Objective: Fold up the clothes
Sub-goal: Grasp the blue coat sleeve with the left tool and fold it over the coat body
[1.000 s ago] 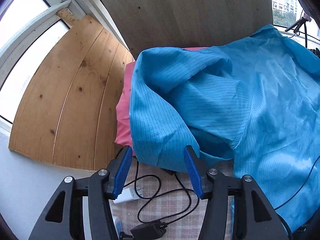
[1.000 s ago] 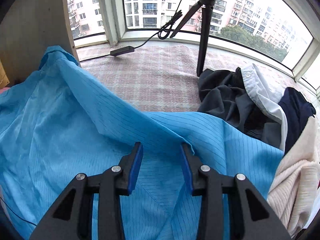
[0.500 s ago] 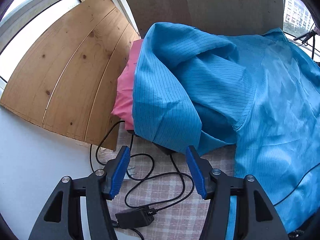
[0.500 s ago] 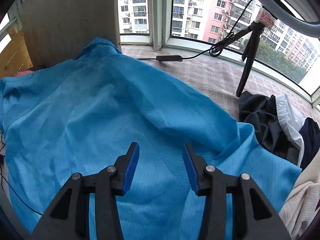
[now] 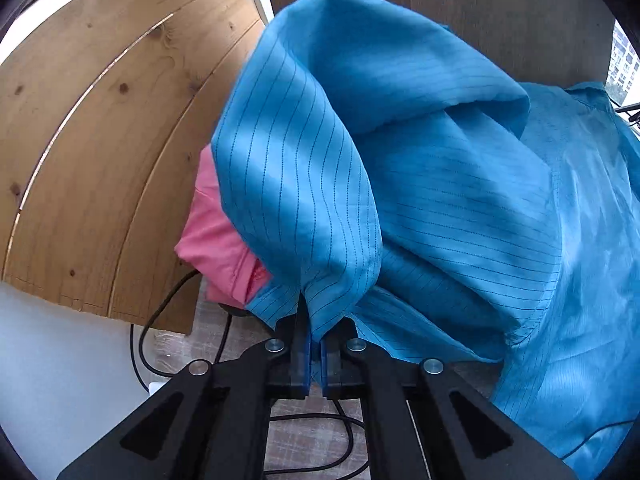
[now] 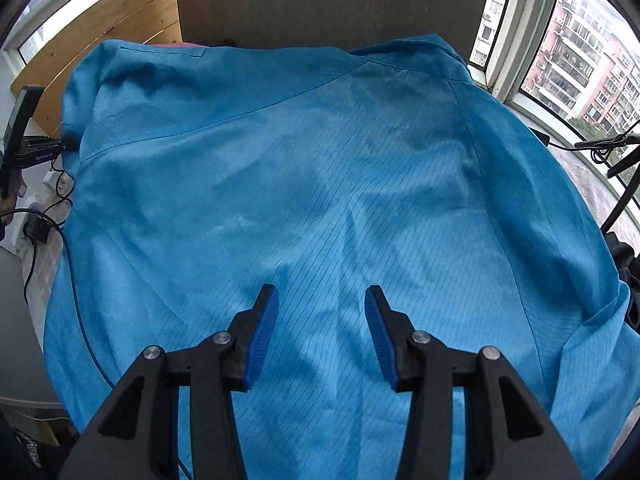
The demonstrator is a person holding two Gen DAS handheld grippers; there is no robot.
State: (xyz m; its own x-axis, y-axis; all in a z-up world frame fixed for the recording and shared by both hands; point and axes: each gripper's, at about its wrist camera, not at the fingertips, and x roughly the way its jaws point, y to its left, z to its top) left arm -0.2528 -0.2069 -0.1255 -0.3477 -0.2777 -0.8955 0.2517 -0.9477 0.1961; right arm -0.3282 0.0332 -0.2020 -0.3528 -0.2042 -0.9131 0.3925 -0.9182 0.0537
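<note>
A blue pinstriped garment (image 6: 320, 184) lies spread back-up over the surface and fills the right wrist view. In the left wrist view its sleeve (image 5: 312, 184) is bunched and lifted. My left gripper (image 5: 314, 344) is shut on the sleeve's cuff edge. My right gripper (image 6: 320, 320) is open and empty, hovering over the garment's lower back. A pink garment (image 5: 216, 240) lies under the blue sleeve at the left.
Wooden boards (image 5: 104, 140) lean at the left. Black cables (image 5: 160, 320) and a power adapter (image 6: 38, 228) lie by the garment's left edge. A tripod (image 6: 616, 168) and dark clothes (image 6: 628, 264) are at the right, by the windows (image 6: 568, 60).
My left gripper moved forward to the sleeve cuff and shut on it, lifting the sleeve. My right gripper swung left and now faces the whole garment back, still open.
</note>
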